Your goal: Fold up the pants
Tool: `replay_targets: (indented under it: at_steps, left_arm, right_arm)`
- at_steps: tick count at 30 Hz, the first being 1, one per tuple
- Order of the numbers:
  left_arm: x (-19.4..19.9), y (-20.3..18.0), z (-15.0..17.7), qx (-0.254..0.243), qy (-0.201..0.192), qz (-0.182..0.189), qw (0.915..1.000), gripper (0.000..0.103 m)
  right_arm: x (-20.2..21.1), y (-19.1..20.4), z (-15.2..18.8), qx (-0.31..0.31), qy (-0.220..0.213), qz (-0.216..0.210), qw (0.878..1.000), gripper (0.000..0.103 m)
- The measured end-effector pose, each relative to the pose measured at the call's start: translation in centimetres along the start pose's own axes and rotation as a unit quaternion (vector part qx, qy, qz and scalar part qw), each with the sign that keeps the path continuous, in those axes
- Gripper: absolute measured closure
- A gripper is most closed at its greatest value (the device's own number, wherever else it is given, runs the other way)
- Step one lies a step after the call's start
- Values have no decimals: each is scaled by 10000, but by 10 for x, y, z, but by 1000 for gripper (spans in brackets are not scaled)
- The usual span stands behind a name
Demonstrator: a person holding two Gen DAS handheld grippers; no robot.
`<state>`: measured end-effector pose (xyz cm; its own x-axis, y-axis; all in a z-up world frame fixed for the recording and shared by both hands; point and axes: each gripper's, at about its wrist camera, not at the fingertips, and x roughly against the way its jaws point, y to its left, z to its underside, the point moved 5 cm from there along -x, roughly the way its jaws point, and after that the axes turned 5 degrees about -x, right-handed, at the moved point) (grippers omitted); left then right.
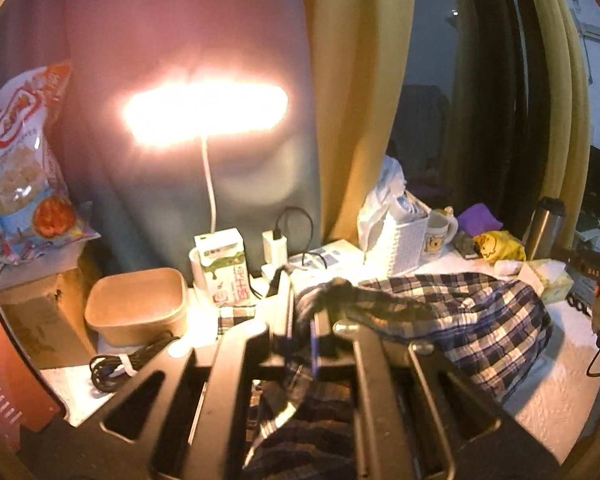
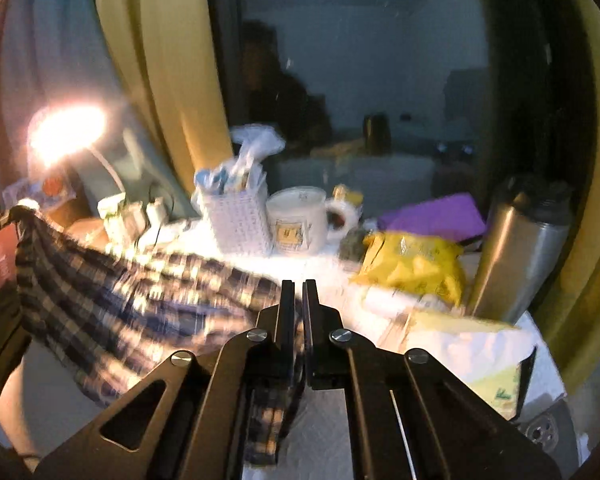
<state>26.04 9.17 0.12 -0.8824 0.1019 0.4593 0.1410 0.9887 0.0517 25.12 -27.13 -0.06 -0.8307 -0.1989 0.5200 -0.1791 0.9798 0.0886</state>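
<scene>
The blue-and-white plaid pants (image 1: 472,312) lie partly on the white tablecloth (image 1: 560,396) and partly hang in the air. My left gripper (image 1: 312,316) is shut on a bunched edge of the pants, and cloth droops down between its fingers. In the right wrist view the pants (image 2: 112,300) stretch as a blurred band from the far left to my right gripper (image 2: 299,292). That gripper is shut on the pants, with cloth hanging under its narrow jaws. The left gripper (image 2: 14,216) shows at the left edge, holding the other end up.
A lit lamp (image 1: 206,114), milk carton (image 1: 224,268), brown bowl (image 1: 138,306), snack bag (image 1: 28,168) and cables (image 1: 116,368) crowd the left. A white basket (image 2: 238,216), mug (image 2: 298,220), yellow bag (image 2: 412,268), steel flask (image 2: 516,256) and tissue box (image 1: 552,280) line the back.
</scene>
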Motion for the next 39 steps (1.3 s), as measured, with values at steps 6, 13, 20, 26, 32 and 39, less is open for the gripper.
replay_targets:
  at_steps: [6,13,20,26,32,39]
  left_arm:
    - [-10,7,10,112,109,-16,9999,97]
    - [-2,5,6,-17,-16,-41,10000,97]
    - [-6,11,-5,-113,-146,-144,9997,97]
    - [-37,22,-20,-81,-208,-105,9997,97]
    - [-107,43,-2,65,358,-321,9988,95]
    - [-146,80,21,376,880,-671,9931,75]
  right_arm:
    - [-28,-1,36,-127,754,-114,9970,38]
    - [-59,4,47,-486,1203,-480,9904,72]
    - [-50,14,25,-204,667,-149,9975,89]
    - [-52,1,-14,-182,246,142,9994,92]
    - [-90,-8,-19,-248,408,300,9984,92]
    - [-132,-16,-7,-367,734,573,9950,91]
